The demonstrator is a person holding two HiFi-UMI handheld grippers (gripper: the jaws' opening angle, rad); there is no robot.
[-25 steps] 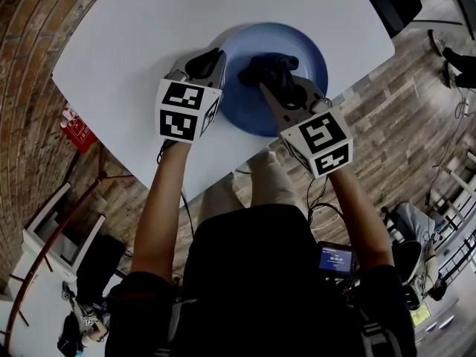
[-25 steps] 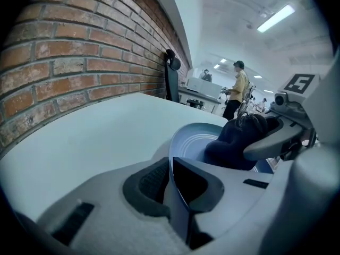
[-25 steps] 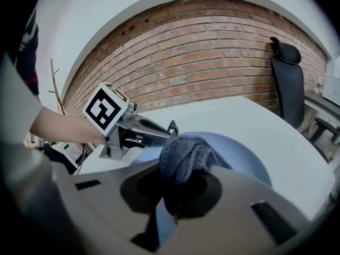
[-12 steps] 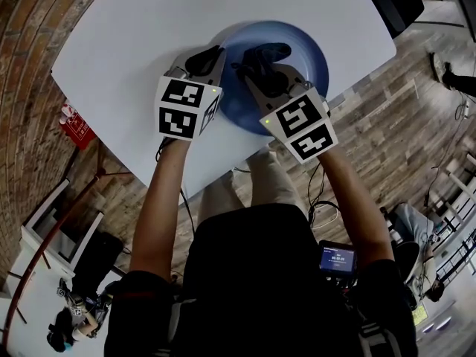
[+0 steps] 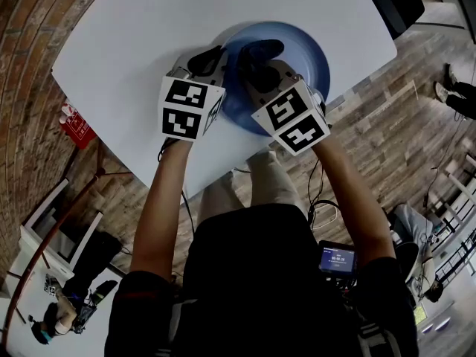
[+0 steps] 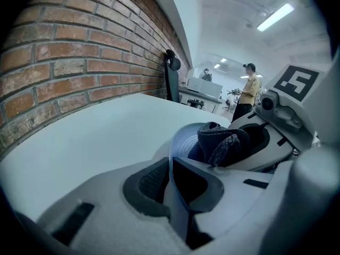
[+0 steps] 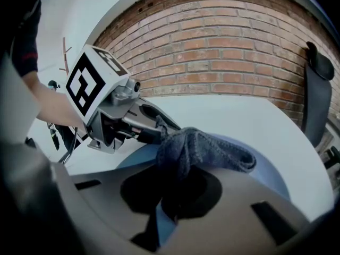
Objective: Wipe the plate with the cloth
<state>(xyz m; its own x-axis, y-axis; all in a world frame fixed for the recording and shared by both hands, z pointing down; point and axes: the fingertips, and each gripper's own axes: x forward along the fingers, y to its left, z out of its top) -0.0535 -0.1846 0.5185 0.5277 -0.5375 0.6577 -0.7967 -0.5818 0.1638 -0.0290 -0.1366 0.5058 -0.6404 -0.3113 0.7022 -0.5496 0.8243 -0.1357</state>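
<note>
One plate (image 5: 305,47), left gripper (image 6: 171,180); cloth (image 7: 202,147), right gripper (image 7: 169,194)

White rounded-corner table top (image 5: 141,36) over grey-brown wood-plank floor (image 5: 401,132), red brick wall (image 6: 79,52) alongside. Black chair back (image 6: 171,78) at table's far end by the wall. Small red item (image 5: 74,129) near the bricks. Person in tan shirt (image 6: 247,92) standing far back under lit ceiling strip light (image 6: 275,16).

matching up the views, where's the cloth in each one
Head view: cloth upper centre, on the blue plate.
Left gripper view: right of centre, beside the plate rim.
Right gripper view: centre, gripped in the jaws.
Shared landmark: the blue plate.
</note>
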